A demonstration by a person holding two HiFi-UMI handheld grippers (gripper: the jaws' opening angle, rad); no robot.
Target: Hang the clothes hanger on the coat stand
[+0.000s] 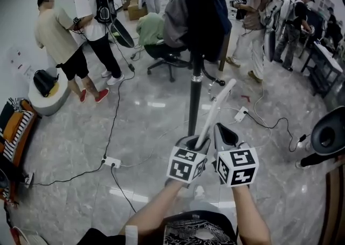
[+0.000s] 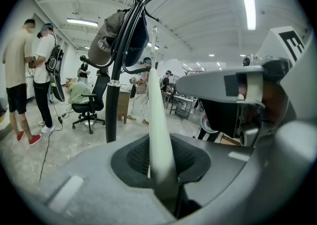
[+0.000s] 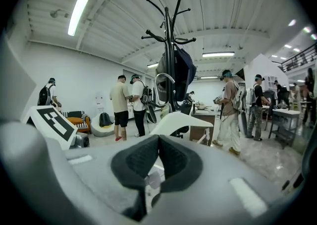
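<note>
White plastic clothes hanger (image 1: 216, 110) is pinched by one arm in the left gripper (image 1: 195, 142), slanting up towards the black metal coat stand (image 1: 194, 84) just ahead, not yet hung. It looks light, stiff and smooth, so it may pivot in one pinch. The right gripper (image 1: 226, 135), jaws pressed together on nothing, could steady it higher up.

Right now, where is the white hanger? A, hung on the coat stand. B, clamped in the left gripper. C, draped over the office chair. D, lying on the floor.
B: the hanger rises from between the closed jaws of the left gripper, with the stand standing apart behind it.
</note>
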